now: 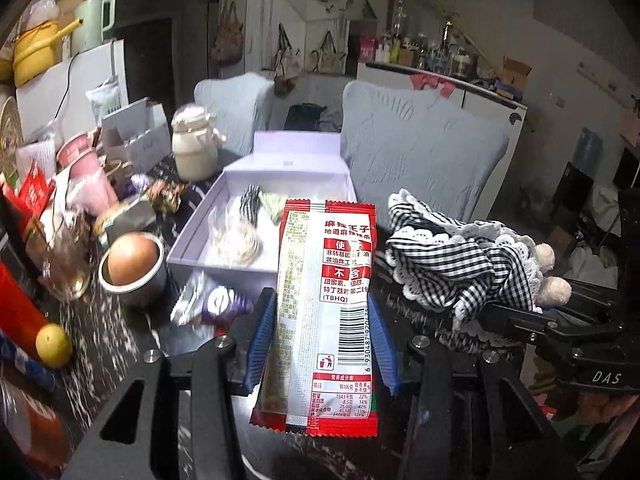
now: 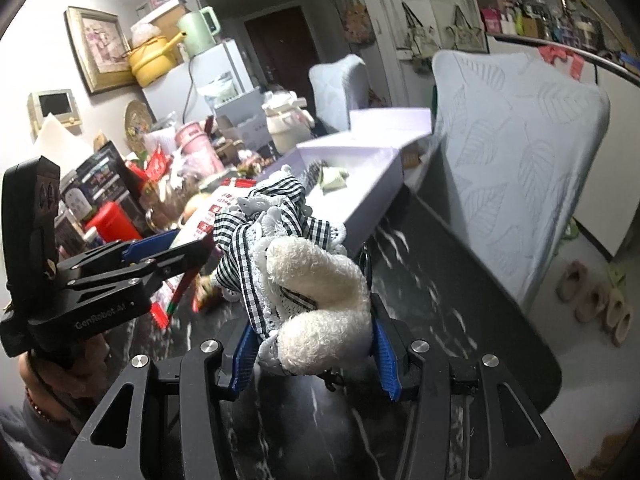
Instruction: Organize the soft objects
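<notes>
My left gripper is shut on a red and white snack packet, held upright above the dark marbled table just short of an open lavender box. The box holds a checked cloth item and a clear bag of rings. My right gripper is shut on a plush doll in a black and white checked dress, gripped at its white fuzzy legs. The doll also shows in the left wrist view, to the right of the packet. The box shows in the right wrist view beyond the doll.
Left of the box stand a metal cup with an egg, a lemon, a red canister, a pink cup, a cream jar and a foil wrapper. Two pale blue covered chairs stand behind the table.
</notes>
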Demonstrator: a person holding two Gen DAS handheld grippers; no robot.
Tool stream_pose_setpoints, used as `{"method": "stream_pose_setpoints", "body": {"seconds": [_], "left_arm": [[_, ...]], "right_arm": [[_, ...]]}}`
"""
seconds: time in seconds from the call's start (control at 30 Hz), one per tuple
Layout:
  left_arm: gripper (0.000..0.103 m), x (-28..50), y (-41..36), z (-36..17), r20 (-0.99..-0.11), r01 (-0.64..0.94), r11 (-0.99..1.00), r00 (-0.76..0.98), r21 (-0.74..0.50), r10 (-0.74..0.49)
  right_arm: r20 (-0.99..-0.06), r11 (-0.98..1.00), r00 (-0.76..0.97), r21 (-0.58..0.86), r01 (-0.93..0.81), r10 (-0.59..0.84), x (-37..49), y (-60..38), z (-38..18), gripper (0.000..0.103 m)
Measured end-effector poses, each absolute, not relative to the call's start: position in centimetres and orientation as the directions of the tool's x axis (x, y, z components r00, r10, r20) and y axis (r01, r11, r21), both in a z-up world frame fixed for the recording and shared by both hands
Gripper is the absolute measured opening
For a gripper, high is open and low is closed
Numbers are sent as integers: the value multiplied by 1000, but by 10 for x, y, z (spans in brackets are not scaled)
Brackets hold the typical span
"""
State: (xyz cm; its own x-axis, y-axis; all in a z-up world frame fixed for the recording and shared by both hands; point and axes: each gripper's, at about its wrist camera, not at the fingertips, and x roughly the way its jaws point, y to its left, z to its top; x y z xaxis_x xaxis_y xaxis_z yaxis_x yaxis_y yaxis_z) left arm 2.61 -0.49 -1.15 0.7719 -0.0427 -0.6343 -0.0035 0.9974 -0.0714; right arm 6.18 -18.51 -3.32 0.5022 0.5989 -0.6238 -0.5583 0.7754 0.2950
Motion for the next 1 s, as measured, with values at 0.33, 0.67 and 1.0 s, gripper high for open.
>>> {"method": "stream_pose_setpoints", "body": {"seconds": [0.33, 0.67, 1.0], "left_arm": [[45, 58, 7, 14, -575, 16, 997, 816, -70, -54], [45, 103, 25, 21, -562, -3, 999, 827, -51, -27], [45, 159, 47, 15, -572, -20, 999, 820, -43, -8]], "right_arm": [[-577, 772, 556, 229, -592, 598, 92, -169, 1, 49], [-559, 774, 583, 186, -605, 589, 132, -143, 15, 49], [-568, 773, 587, 146, -617, 576, 185, -114, 13, 49]]}}
